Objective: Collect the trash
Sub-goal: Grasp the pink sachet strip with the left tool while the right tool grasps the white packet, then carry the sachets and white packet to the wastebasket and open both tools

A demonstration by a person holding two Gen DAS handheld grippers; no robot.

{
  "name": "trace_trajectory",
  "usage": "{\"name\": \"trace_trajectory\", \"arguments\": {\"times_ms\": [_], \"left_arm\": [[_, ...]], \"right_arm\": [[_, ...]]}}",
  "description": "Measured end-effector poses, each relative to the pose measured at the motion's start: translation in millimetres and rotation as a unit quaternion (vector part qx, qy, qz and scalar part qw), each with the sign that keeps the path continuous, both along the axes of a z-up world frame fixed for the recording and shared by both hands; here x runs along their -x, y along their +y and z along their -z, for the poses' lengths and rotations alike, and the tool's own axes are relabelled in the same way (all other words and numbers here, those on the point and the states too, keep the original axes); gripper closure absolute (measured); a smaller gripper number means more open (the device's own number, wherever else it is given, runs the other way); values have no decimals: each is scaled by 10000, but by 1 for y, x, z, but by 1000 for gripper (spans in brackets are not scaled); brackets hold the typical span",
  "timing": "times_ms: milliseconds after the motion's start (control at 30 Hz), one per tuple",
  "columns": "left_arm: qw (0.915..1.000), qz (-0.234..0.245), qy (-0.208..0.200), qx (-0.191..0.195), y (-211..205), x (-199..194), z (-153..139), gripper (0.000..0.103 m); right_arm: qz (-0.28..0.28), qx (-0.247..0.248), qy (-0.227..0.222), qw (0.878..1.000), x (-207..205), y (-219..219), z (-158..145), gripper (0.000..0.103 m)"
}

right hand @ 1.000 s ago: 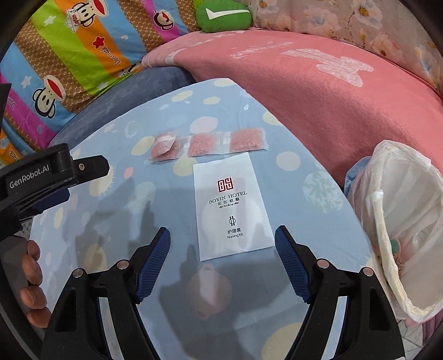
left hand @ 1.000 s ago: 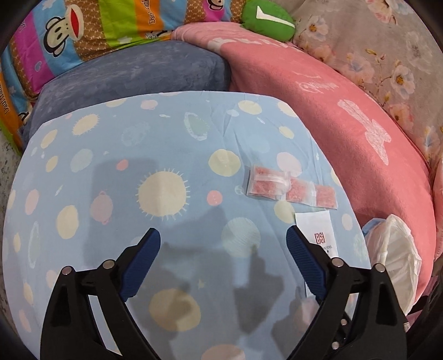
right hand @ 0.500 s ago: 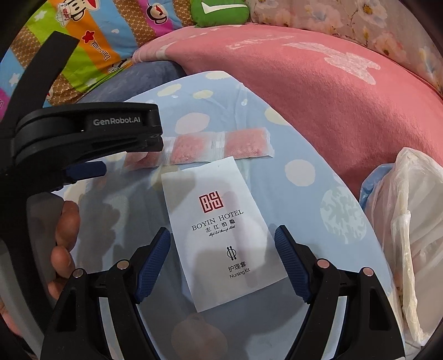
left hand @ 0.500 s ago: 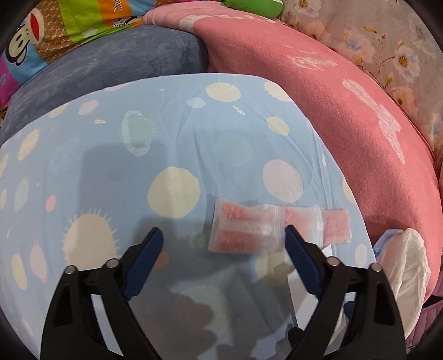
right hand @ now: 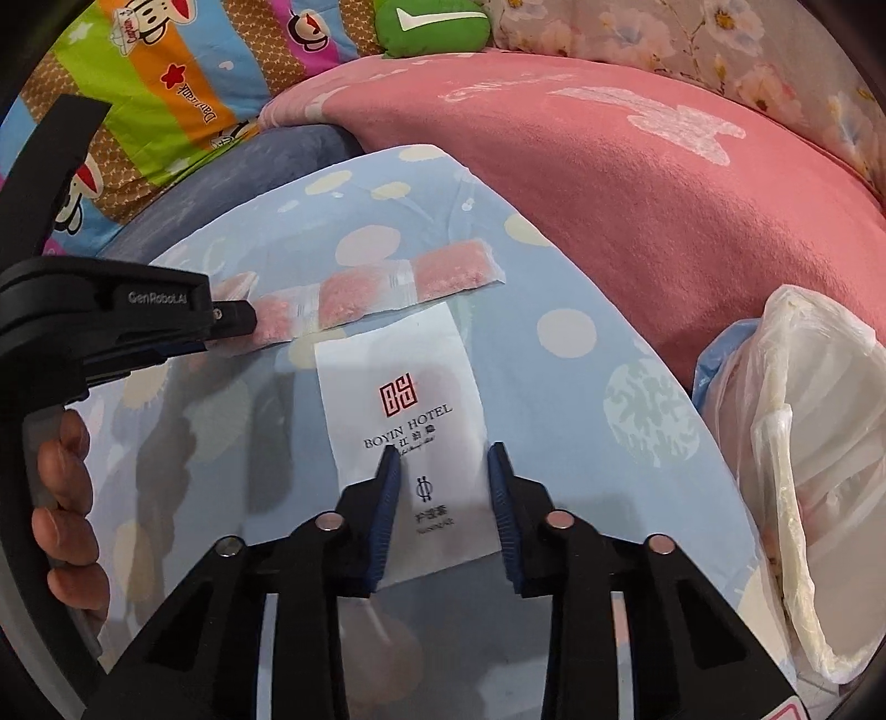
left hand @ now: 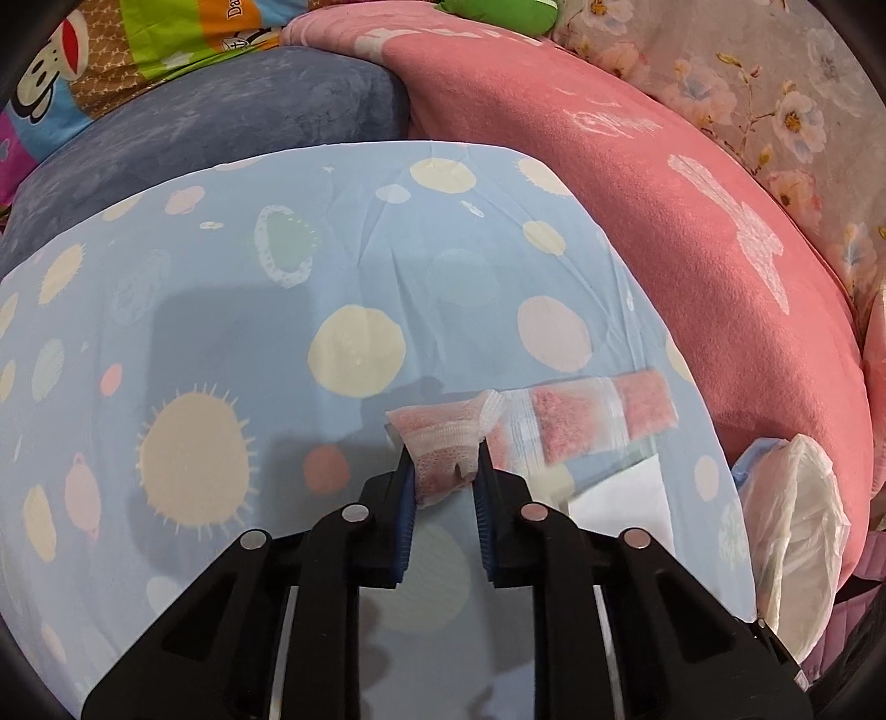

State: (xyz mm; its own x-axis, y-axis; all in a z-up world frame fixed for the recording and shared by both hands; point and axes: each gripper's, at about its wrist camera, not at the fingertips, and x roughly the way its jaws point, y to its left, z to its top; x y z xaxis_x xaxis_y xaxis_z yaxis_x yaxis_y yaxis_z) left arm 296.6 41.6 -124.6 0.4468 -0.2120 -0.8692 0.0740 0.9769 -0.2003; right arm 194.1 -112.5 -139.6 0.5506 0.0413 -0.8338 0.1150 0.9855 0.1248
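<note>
A strip of clear sachets with pink granules (left hand: 559,423) lies on the blue dotted sheet (left hand: 221,332). My left gripper (left hand: 443,471) is shut on the strip's crumpled left end. The strip also shows in the right wrist view (right hand: 382,288), with the left gripper (right hand: 232,321) at its left end. A white Boyin Hotel nursing-kit packet (right hand: 410,421) lies flat below the strip. My right gripper (right hand: 443,459) is over the packet's lower half, its jaws narrowed around it with the packet between the pads.
A white plastic trash bag (right hand: 797,471) stands open at the right edge of the sheet, also in the left wrist view (left hand: 792,537). A pink blanket (right hand: 637,183), a grey-blue cushion (left hand: 221,122), a striped monkey-print cloth (right hand: 166,83) and a green toy (right hand: 432,25) lie behind.
My left gripper moved to the sachet strip and closed on its left end, crumpling it. My right gripper moved onto the white packet and narrowed its jaws around it.
</note>
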Motion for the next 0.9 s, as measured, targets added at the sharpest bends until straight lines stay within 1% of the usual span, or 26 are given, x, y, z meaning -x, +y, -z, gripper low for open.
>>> {"name": "trace_trajectory", "arguments": {"times_ms": [67, 167, 233, 267, 300, 433, 633, 900], "left_arm": [[10000, 9, -32, 9, -1, 10, -6, 85], [9999, 14, -101, 24, -3, 24, -16, 85], [9999, 20, -147, 29, -3, 34, -22, 85], [9999, 11, -161, 27, -3, 39, -24, 85], [9999, 3, -162, 34, -4, 45, -26, 85], [9998, 20, -180, 55, -6, 63, -34, 85], [9991, 189, -368, 66, -23, 87, -56, 85], [9954, 518, -806, 89, -58, 118, -106, 85]], "right_arm": [[37, -124, 27, 9999, 6, -5, -4, 93], [113, -280, 47, 9995, 17, -12, -10, 93], [105, -292, 40, 9995, 22, -14, -14, 93], [89, -290, 38, 9995, 26, -15, -16, 96], [84, -284, 22, 9996, 30, -15, -19, 97], [123, -326, -128, 9993, 45, -19, -33, 98], [248, -325, -375, 9985, 62, -33, -57, 98], [432, -291, -777, 9956, 86, -59, -96, 98]]}}
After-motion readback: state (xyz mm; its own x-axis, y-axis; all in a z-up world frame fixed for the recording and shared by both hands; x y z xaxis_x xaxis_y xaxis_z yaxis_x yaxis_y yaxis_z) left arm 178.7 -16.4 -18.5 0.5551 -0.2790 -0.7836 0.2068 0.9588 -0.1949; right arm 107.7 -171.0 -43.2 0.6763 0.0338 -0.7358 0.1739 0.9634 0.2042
